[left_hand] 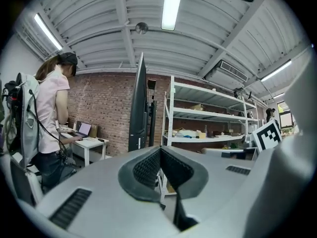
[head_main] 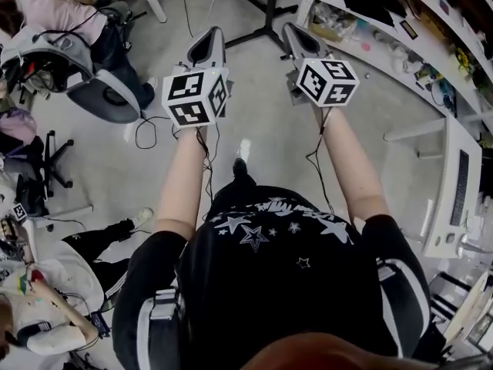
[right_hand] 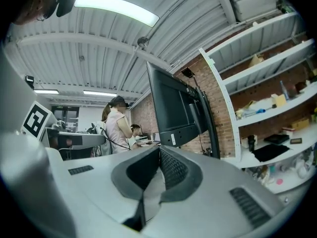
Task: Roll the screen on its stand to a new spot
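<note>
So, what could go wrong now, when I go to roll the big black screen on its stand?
1. A thin black cable lies loose on the grey floor ahead; the black stand base may catch on it.
2. The tall black screen stands close to the white metal shelf rack; it may bump the rack when turned.
3. The person in the pink shirt works nearby, possibly in the path.

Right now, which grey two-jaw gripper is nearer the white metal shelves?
The right gripper: the shelves run beside it; the left gripper sits farther away.
</note>
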Demonstrator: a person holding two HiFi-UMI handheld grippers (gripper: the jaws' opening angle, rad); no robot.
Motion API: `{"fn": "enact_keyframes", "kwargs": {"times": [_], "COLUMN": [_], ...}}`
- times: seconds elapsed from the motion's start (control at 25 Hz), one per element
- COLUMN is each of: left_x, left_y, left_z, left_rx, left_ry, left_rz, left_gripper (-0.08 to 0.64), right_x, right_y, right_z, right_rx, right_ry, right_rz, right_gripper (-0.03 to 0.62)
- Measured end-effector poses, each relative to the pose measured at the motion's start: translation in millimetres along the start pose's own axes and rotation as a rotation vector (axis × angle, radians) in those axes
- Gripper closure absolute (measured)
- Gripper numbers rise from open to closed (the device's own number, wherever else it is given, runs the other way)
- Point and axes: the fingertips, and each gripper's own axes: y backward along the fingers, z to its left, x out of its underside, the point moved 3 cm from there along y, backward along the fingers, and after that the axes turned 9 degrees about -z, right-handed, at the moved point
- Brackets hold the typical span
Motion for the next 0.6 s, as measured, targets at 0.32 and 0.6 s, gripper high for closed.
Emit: {"fn": "enact_keyframes", "kwargs": {"times": [0.32, 0.6], "left_x": [0.2, -6.0], "left_y": [-62.7, -102.6], "left_z": [44.2, 64.4], "left_rx": [0.033, 0.043], "left_ry": [0.040, 0.086], "left_rz": [-0.006, -0.060], "left_gripper": [0.551, 0.549], "right_x": [6.4, 3.0], "right_y": [-60.0, -98.2], "right_z": [-31.7, -48.8], "right_rx": [0.064, 0.082], "right_ry": [-0.055, -0.043], "right_rz": [-0.039, -0.057], "right_gripper": [0.586, 0.586]}}
